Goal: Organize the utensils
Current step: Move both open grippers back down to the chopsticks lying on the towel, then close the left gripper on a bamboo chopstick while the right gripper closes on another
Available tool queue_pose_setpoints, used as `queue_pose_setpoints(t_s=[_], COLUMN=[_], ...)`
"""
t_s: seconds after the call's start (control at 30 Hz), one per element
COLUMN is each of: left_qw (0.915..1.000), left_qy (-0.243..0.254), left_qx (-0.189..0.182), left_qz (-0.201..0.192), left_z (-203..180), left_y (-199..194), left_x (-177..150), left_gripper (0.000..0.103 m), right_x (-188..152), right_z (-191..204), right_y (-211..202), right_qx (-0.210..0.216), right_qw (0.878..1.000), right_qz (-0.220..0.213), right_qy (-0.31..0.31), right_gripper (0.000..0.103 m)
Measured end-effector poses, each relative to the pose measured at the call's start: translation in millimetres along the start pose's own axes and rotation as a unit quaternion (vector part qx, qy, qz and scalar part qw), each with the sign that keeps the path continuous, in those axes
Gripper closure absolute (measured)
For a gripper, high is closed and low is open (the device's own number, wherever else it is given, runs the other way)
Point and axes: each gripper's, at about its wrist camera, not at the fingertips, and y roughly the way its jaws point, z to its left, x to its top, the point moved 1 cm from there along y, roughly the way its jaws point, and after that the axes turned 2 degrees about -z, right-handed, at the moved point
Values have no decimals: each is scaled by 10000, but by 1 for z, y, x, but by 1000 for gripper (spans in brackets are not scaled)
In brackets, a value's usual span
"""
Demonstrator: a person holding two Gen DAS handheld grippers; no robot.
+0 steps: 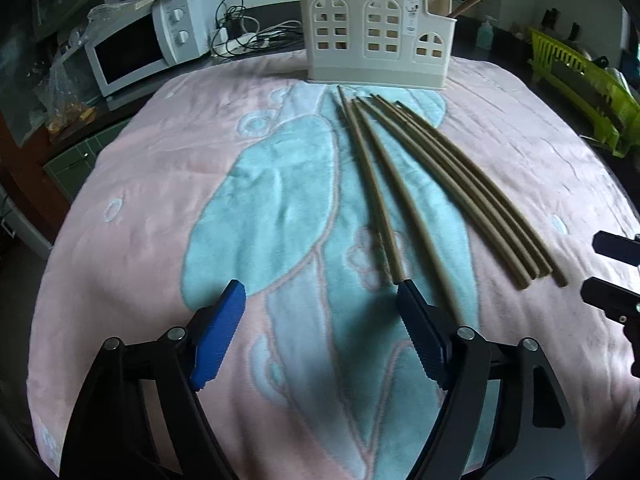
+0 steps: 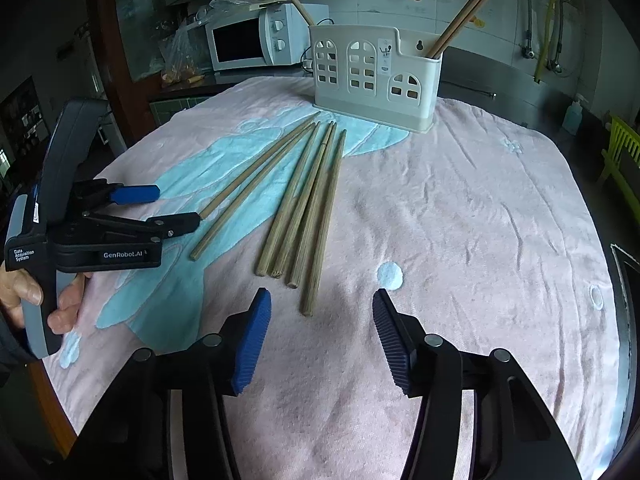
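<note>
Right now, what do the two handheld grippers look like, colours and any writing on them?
Both are black, angular linkage frames with silver pivot pins and blue ribbed pads on the fingers. The left gripper has a grey and black handle body with white lettering: "GenRobot.AI" on the side and "Data Acquisition System" on the grip; a hand wraps it, with a dark sleeve. The right gripper shows identical blue pads. No cables visible.

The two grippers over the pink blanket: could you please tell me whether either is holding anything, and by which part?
Nothing is held. The left gripper is open with one finger by a chopstick's end; the right gripper is open over the blanket.
</note>
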Motion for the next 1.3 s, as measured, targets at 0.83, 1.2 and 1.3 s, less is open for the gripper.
queue_pose_setpoints(t_s=[0.83, 1.2, 1.3], left_qw=[9978, 9976, 9977], left_qy=[-63, 152, 206], left_qx=[-644, -644, -613], left_qz=[-165, -211, -201], left_z=[-18, -27, -28], left_y=[15, 17, 17], left_x=[18, 20, 20], left_gripper=[77, 82, 82], right_x=[1, -2, -2], right_z=[1, 4, 7], right_y=[2, 9, 11], right_qx=[52, 148, 172], right_qw=[10000, 9998, 9997], right_qz=[10, 117, 146], right_qy=[43, 42, 27], right_gripper=[56, 73, 77])
